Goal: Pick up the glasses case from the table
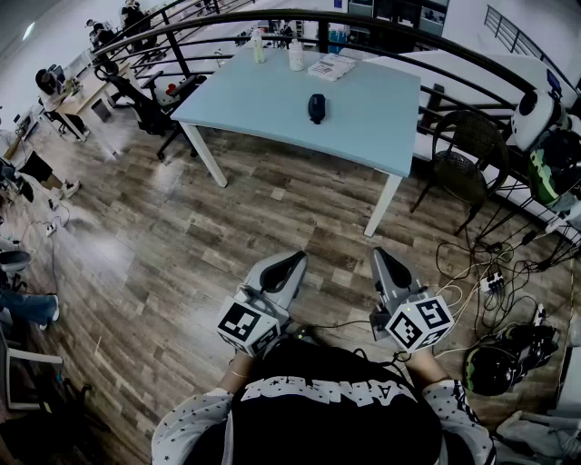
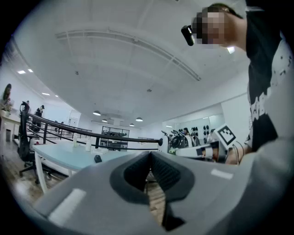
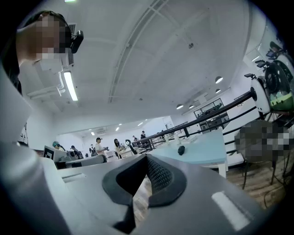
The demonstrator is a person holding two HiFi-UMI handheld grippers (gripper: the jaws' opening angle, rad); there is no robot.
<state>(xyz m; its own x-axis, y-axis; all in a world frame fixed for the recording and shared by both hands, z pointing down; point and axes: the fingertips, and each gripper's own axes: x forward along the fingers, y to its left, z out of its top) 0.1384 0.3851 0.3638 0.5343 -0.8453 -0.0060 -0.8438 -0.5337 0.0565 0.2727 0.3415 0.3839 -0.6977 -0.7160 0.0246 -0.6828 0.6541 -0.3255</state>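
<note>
The glasses case [image 1: 316, 107] is a small black oval lying alone near the middle of the pale blue table [image 1: 363, 127], far ahead of me. It also shows as a dark lump in the left gripper view [image 2: 97, 159] and the right gripper view [image 3: 181, 150]. Both grippers are held low, close to my body, over the wood floor and well short of the table. My left gripper [image 1: 296, 258] [image 2: 149, 154] is shut with its tips touching and nothing between them. My right gripper [image 1: 380, 253] [image 3: 147, 158] is likewise shut and empty.
Two bottles [image 1: 296, 56] and a stack of papers [image 1: 331, 66] sit at the table's far edge. A black railing [image 1: 381, 23] curves behind it. A wicker chair [image 1: 463, 163] stands right of the table, with cables [image 1: 490, 272] and a helmet [image 1: 493, 368] on the floor. An office chair [image 1: 145, 104] stands to the left.
</note>
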